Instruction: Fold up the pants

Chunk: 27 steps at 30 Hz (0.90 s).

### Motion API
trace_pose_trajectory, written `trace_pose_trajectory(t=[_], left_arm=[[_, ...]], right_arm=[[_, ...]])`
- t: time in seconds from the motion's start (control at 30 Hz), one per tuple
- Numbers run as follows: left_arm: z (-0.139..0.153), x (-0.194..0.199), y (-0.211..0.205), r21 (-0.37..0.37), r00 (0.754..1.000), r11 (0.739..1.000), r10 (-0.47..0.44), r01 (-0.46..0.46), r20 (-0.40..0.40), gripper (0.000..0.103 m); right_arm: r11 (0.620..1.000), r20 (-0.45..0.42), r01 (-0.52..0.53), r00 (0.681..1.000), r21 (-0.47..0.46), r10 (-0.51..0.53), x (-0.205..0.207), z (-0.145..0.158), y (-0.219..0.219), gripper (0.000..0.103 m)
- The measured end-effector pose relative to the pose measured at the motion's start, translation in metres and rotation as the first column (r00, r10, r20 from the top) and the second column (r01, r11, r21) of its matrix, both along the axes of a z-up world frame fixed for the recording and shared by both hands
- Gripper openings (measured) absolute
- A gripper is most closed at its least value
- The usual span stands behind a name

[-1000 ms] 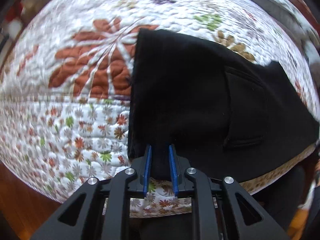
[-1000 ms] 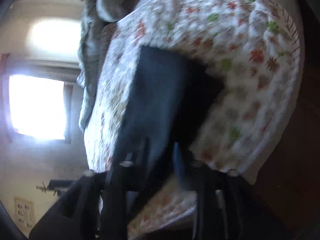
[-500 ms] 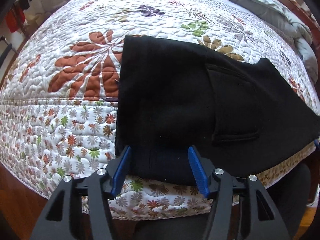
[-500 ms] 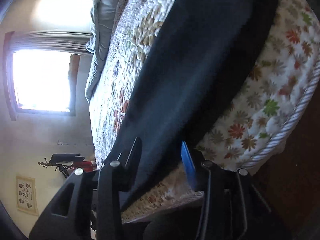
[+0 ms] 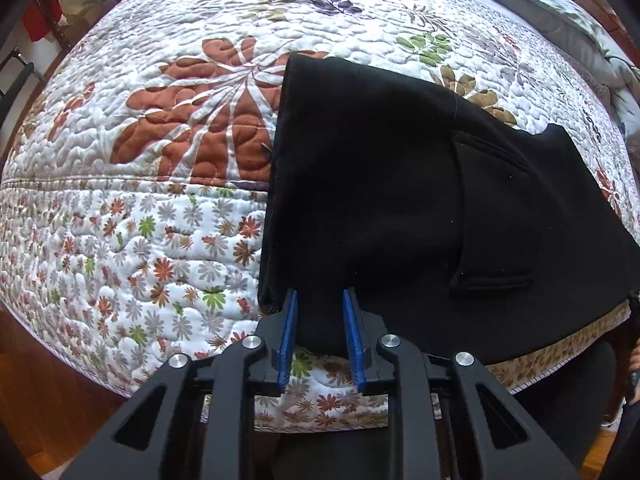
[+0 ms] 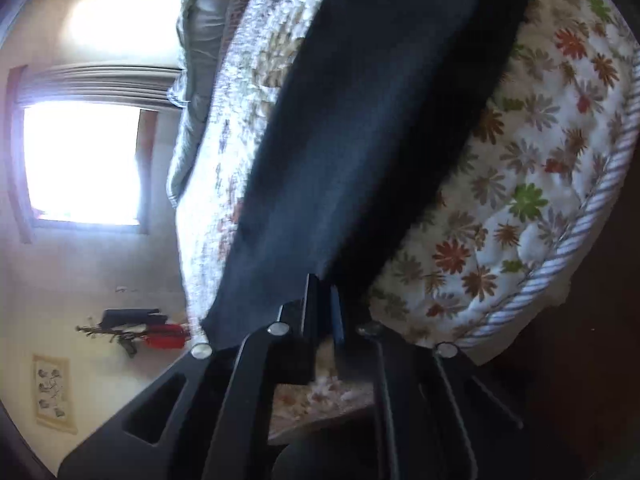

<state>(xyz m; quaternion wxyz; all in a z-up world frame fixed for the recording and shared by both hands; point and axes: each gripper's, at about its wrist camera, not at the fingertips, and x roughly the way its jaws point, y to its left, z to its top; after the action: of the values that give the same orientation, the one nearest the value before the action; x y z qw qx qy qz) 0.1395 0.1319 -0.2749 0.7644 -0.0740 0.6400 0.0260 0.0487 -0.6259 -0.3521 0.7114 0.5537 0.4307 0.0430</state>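
**Both grippers closed on the pants at the bed's edge**

The left gripper (image 5: 318,320), at lower centre of its own view, has just been closing, and its blue pads (image 5: 289,336) now pinch a bunched fold at the near edge of the black pants (image 5: 380,200). The cloth fills the gap between the pads.

The right gripper (image 6: 324,312), at lower centre of its view, has likewise just been closing. Its jaws stand nearly together with a thin layer of the pants (image 6: 360,140) caught between them. This view is blurred, so the exact point of contact cannot be made out.

The pants lie folded on a floral quilt (image 5: 160,208) covering the bed. In the left view they occupy the centre and right of the frame, with a pocket (image 5: 492,220) facing up and the lower hem draped over the quilt's front edge. In the right view the dark cloth runs diagonally from the gripper to the upper right. A bright window (image 6: 80,160) sits at the left of that frame.
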Motion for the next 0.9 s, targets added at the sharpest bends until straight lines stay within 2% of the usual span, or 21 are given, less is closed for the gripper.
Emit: trace_pose_trajectory(t=[0.07, 0.13, 0.17, 0.27, 0.33, 0.37, 0.4, 0.43, 0.47, 0.5, 0.53, 0.67, 0.83, 0.87, 0.9], left_arm=[[0.000, 0.001, -0.001, -0.003, 1.000, 1.000, 0.001, -0.001, 0.009, 0.025], [0.001, -0.002, -0.002, 0.000, 1.000, 1.000, -0.004, 0.004, 0.028, 0.027], [0.002, -0.004, -0.003, 0.003, 0.999, 1.000, -0.009, 0.009, 0.039, 0.027], [0.001, -0.010, -0.010, -0.002, 0.997, 1.000, -0.027, 0.027, 0.072, 0.041], [0.001, -0.013, -0.016, 0.003, 0.996, 0.999, -0.038, 0.038, 0.084, 0.052], [0.000, -0.013, -0.018, 0.012, 0.996, 0.999, -0.041, 0.040, 0.085, 0.053], [0.000, -0.012, -0.020, 0.020, 0.996, 0.999, -0.038, 0.036, 0.086, 0.055], [-0.001, -0.010, -0.020, 0.023, 0.996, 0.999, -0.031, 0.030, 0.086, 0.056], [-0.001, -0.009, -0.020, 0.022, 0.996, 1.000, -0.020, 0.019, 0.084, 0.056], [-0.002, -0.007, -0.019, 0.020, 0.997, 1.000, -0.012, 0.010, 0.082, 0.056], [-0.002, -0.004, -0.020, 0.018, 0.997, 1.000, 0.002, -0.003, 0.079, 0.056], [-0.002, 0.001, -0.015, 0.007, 0.997, 0.998, 0.054, -0.055, 0.062, 0.051], [-0.003, -0.001, -0.016, 0.015, 0.996, 0.999, 0.037, -0.038, 0.079, 0.051], [-0.004, -0.001, -0.016, 0.010, 0.996, 0.999, 0.041, -0.042, 0.083, 0.051], [-0.003, -0.002, -0.015, 0.001, 0.995, 0.999, 0.049, -0.049, 0.089, 0.053]], right_arm=[[0.999, 0.011, 0.028, 1.000, -0.023, -0.028, -0.010, 0.008, -0.016, 0.012], [0.994, 0.031, 0.110, 0.994, -0.024, -0.109, -0.022, 0.014, -0.041, 0.025], [0.985, 0.043, 0.173, 0.984, -0.027, -0.172, -0.031, 0.017, -0.059, 0.028], [0.958, 0.052, 0.286, 0.957, -0.032, -0.284, -0.041, 0.020, -0.099, 0.038], [0.954, 0.058, 0.299, 0.953, -0.013, -0.298, -0.038, 0.018, -0.111, 0.045], [0.958, 0.053, 0.286, 0.957, -0.009, -0.286, -0.032, 0.016, -0.114, 0.046], [0.959, 0.049, 0.282, 0.959, -0.016, -0.281, -0.029, 0.014, -0.113, 0.046], [0.964, 0.051, 0.265, 0.963, -0.020, -0.264, -0.023, 0.011, -0.112, 0.039], [0.967, 0.046, 0.255, 0.966, -0.024, -0.253, -0.019, 0.009, -0.110, 0.026], [0.968, 0.022, 0.248, 0.969, -0.038, -0.247, -0.016, 0.005, -0.108, 0.004], [0.966, -0.006, 0.251, 0.968, -0.055, -0.252, -0.017, -0.001, -0.107, 0.002], [0.965, 0.008, 0.257, 0.966, -0.053, -0.257, -0.024, -0.007, -0.107, 0.002], [0.969, 0.045, 0.243, 0.969, -0.044, -0.241, -0.025, -0.001, -0.111, 0.008], [0.965, 0.053, 0.258, 0.965, -0.040, -0.255, -0.026, 0.002, -0.117, 0.010], [0.963, 0.056, 0.267, 0.963, -0.041, -0.265, -0.028, 0.003, -0.119, 0.020]])
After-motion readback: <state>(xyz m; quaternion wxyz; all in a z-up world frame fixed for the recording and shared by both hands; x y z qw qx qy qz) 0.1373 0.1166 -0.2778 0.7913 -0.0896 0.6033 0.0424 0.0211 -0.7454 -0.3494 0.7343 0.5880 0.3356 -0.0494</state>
